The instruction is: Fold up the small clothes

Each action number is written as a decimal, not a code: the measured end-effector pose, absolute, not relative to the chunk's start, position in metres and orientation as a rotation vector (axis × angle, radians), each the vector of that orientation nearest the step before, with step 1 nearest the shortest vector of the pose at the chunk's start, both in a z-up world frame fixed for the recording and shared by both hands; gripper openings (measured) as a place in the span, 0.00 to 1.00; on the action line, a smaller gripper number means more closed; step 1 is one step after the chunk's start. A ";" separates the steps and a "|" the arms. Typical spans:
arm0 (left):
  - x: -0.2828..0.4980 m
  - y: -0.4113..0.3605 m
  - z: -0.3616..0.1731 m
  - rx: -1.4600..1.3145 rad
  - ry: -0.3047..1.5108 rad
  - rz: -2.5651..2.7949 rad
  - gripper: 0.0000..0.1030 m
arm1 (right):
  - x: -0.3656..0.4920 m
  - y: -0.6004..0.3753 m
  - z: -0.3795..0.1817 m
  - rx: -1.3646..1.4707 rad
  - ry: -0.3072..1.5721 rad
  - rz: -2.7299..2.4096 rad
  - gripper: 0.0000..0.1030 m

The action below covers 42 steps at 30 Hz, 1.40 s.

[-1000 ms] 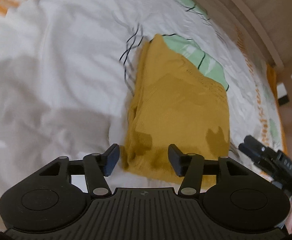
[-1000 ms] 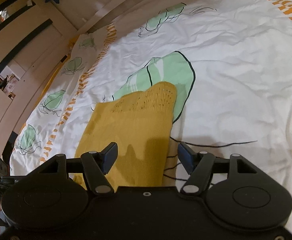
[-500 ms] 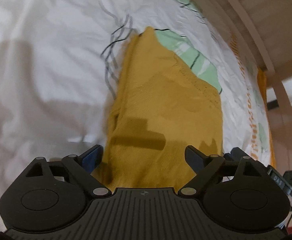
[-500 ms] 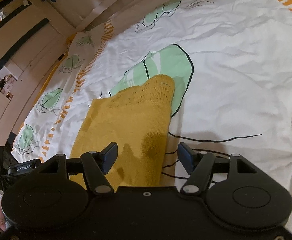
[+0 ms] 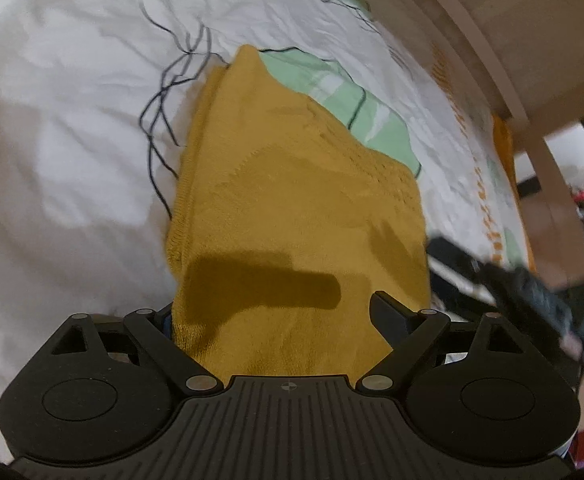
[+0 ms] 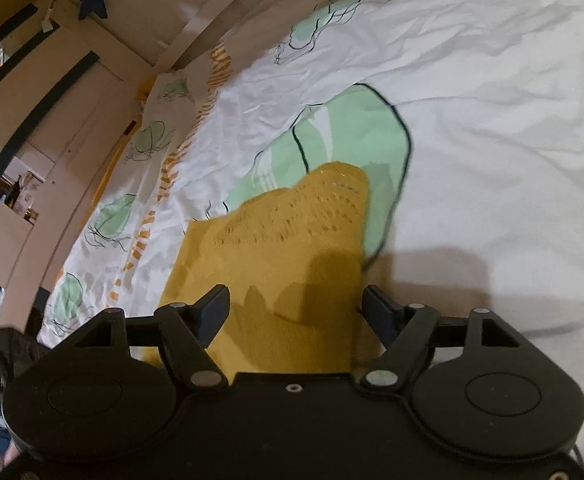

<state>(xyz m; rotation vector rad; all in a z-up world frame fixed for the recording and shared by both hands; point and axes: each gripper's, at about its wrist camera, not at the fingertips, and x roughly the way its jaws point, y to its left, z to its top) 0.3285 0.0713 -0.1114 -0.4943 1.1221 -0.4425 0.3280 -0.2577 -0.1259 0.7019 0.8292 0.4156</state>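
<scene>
Yellow knit garment (image 5: 292, 216) lies part-folded on the bed (image 5: 72, 140); my left claw (image 5: 280, 316) and right claw (image 6: 295, 312) straddle its near edge, both wide open, holding nothing—next, pinch and fold.

Leaf-print bedsheet (image 6: 491, 152), wooden bedframe (image 5: 487, 40)

A: Where does the folded garment (image 5: 299, 216) lie?
B: On the bedspread (image 5: 72, 128), its near edge between the left gripper (image 5: 278, 316) fingers; the right gripper (image 6: 293, 308) straddles its near right corner.
</scene>
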 end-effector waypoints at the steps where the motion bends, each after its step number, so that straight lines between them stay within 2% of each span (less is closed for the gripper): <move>1: 0.328 0.071 -0.111 -0.490 1.127 -0.448 0.86 | 0.334 -0.256 -0.129 0.716 0.841 0.421 0.76; 4: 0.327 0.068 -0.111 -0.482 1.146 -0.461 0.86 | 0.348 -0.251 -0.137 0.740 0.856 0.427 0.78; 10: 0.326 0.057 -0.110 -0.398 1.164 -0.466 0.86 | 0.363 -0.249 -0.141 0.780 0.840 0.451 0.89; 14: 0.327 0.052 -0.109 -0.358 1.173 -0.455 0.86 | 0.367 -0.245 -0.141 0.769 0.834 0.481 1.00; 29: 0.326 0.049 -0.109 -0.329 1.185 -0.462 0.86 | 0.375 -0.246 -0.139 0.757 0.863 0.502 1.00; 31: 0.324 0.050 -0.107 -0.326 1.184 -0.455 0.84 | 0.376 -0.244 -0.138 0.745 0.867 0.507 1.00; 32: 0.324 0.050 -0.106 -0.328 1.183 -0.444 0.74 | 0.376 -0.243 -0.138 0.736 0.869 0.508 1.00; 33: 0.324 0.052 -0.106 -0.332 1.183 -0.431 0.57 | 0.375 -0.242 -0.137 0.722 0.870 0.503 0.97; 34: 0.325 0.054 -0.105 -0.340 1.183 -0.425 0.48 | 0.375 -0.241 -0.135 0.704 0.873 0.495 0.94; 35: 0.325 0.058 -0.105 -0.362 1.183 -0.422 0.34 | 0.375 -0.239 -0.133 0.677 0.875 0.484 0.85; 36: 0.326 0.064 -0.106 -0.401 1.186 -0.424 0.27 | 0.373 -0.239 -0.132 0.651 0.878 0.472 0.72; 38: 0.326 0.071 -0.108 -0.466 1.188 -0.429 0.21 | 0.371 -0.242 -0.132 0.620 0.887 0.445 0.53; 39: 0.326 0.073 -0.107 -0.473 1.182 -0.435 0.20 | 0.371 -0.245 -0.134 0.630 0.887 0.442 0.48; 42: 0.322 0.069 -0.101 -0.456 1.161 -0.458 0.19 | 0.366 -0.253 -0.134 0.683 0.881 0.435 0.43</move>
